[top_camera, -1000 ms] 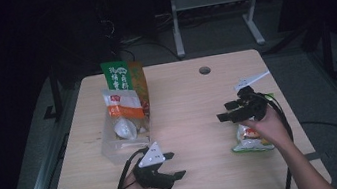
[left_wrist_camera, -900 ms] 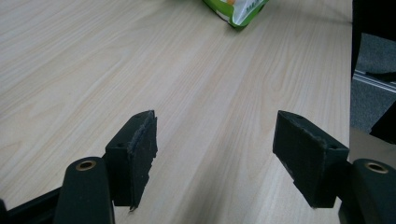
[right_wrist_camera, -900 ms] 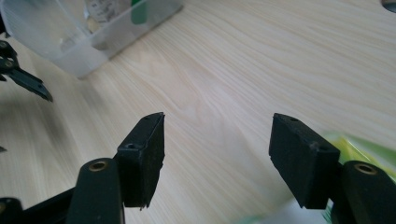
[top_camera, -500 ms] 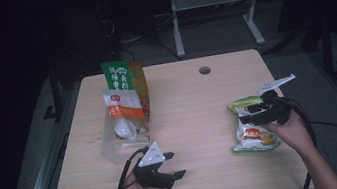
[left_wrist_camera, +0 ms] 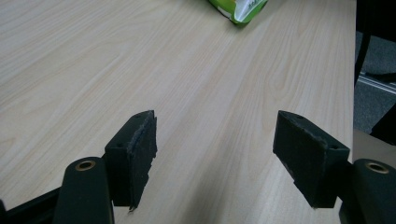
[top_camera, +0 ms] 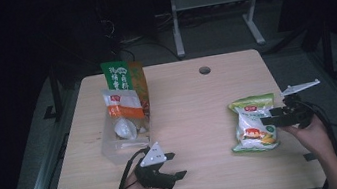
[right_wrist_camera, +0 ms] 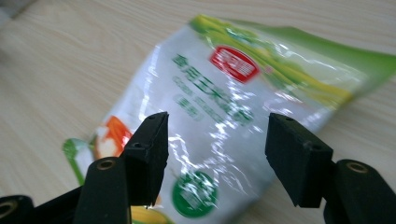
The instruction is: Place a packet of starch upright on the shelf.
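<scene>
Green-and-white snack bag (top_camera: pixel 254 123) lies flat on the worktop (top_camera: pixel 193 106), long axis running away from you, just ahead of your right gripper (top_camera: pixel 274 112), jaws wide, empty. Left gripper (top_camera: pixel 173 166) far off, wide too.

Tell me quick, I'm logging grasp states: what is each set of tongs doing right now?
Left tongs: open, holding nothing, over bare table.
Right tongs: open, holding nothing, jaws spread over the green-and-white snack bag lying on the table.
</scene>
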Demonstrator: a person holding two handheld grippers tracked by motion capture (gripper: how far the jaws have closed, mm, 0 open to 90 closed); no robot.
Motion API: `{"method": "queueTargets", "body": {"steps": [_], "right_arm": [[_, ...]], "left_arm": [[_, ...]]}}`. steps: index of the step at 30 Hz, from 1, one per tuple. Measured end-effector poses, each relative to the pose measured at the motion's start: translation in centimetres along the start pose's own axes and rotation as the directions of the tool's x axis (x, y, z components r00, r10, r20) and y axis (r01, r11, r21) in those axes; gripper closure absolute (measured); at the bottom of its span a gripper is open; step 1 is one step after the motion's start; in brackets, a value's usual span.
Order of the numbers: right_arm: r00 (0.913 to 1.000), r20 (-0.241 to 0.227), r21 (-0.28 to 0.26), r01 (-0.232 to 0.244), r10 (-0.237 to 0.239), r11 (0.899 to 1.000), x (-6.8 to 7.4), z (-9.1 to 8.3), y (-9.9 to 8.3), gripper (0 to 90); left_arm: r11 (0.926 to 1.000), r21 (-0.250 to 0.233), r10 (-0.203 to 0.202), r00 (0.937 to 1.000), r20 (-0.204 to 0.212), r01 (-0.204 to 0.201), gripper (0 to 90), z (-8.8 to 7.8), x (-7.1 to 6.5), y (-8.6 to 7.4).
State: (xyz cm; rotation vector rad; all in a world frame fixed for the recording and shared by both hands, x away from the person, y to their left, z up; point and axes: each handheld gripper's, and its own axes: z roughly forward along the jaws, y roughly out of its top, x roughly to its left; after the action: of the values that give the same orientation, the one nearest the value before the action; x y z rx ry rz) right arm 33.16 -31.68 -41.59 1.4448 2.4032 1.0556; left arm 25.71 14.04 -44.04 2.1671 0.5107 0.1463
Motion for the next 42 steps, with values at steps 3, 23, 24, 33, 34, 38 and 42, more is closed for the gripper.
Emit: {"method": "queueTargets", "body": {"steps": [3, 23, 24, 33, 34, 38, 42], "right_arm": [[0.9995, 0.028, 0.011, -0.014, 0.014, 1.000, -0.6, -0.1, -0.7, 38.3], [0.9944, -0.026, 0.011, -0.103, 0.103, 0.995, -1.7, 0.2, -2.5, 71.1], [0.9951, -0.022, 0.010, -0.096, 0.096, 0.995, -1.5, 0.2, -2.5, 71.3], [0.9926, -0.069, 0.028, -0.098, 0.099, 0.995, -0.6, -0.1, -3.2, 73.8], [0.9925, -0.074, 0.028, -0.095, 0.097, 0.995, -0.5, -0.1, -3.3, 71.0], [0.9932, -0.060, 0.029, -0.099, 0.100, 0.995, -0.9, 0.1, -3.1, 43.3], [0.9884, -0.058, 0.039, -0.138, 0.140, 0.990, -1.6, 0.7, -2.6, 36.5]], "left_arm": [[1.0000, -0.001, -0.008, 1.0000, 0.002, 0.008, 29.8, 0.1, -0.1, 0.0], [1.0000, 0.001, -0.004, 1.0000, 0.003, 0.004, 29.8, 0.2, -0.1, 0.0], [1.0000, 0.002, -0.004, 1.0000, 0.002, 0.004, 29.8, 0.2, -0.1, 0.0], [1.0000, 0.002, -0.001, 1.0000, 0.003, 0.001, 29.9, 0.3, -0.2, 0.0], [1.0000, 0.003, -0.001, 1.0000, 0.003, 0.001, 29.8, 0.3, -0.2, 0.0], [1.0000, 0.001, -0.003, 1.0000, 0.001, 0.003, 29.8, 0.3, -0.2, 0.0], [1.0000, 0.004, -0.003, 1.0000, 0.001, 0.003, 29.8, 0.3, -0.2, 0.0]]}}
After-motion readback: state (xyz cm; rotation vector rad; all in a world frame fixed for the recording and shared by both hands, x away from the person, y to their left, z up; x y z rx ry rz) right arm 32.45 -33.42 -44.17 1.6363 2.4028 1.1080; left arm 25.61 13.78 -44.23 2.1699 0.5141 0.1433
